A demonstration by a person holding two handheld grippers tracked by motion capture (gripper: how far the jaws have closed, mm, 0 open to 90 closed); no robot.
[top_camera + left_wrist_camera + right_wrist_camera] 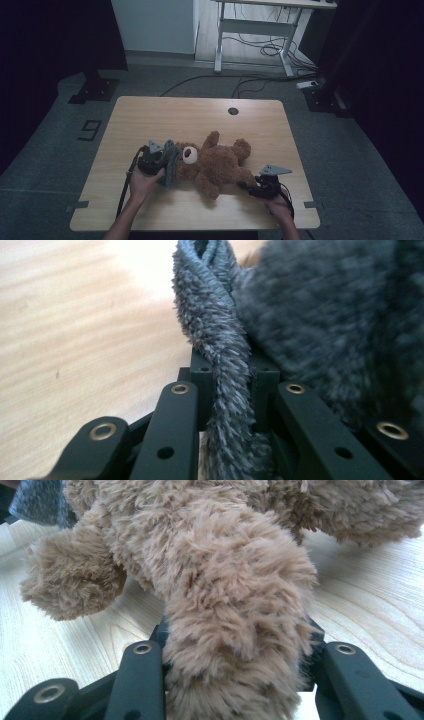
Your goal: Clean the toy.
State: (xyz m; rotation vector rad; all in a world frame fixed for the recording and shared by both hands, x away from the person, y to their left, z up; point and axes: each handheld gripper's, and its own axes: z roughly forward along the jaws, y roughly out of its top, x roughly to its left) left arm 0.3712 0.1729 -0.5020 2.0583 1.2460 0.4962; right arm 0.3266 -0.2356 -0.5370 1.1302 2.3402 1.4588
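My left tongs (232, 385) clench a fuzzy grey cloth (220, 340) beside the brown plush teddy bear (215, 162), mid-surface toward the near edge. My right tongs (235, 665) clamp 1 leg; tugging could drag the bear or slip the cloth free.

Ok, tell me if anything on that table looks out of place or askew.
Nothing is damaged or spilled. The teddy bear lies sprawled on its back on the table, with a grey fuzzy cloth bunched at its head, pinched by the left hand-held gripper.
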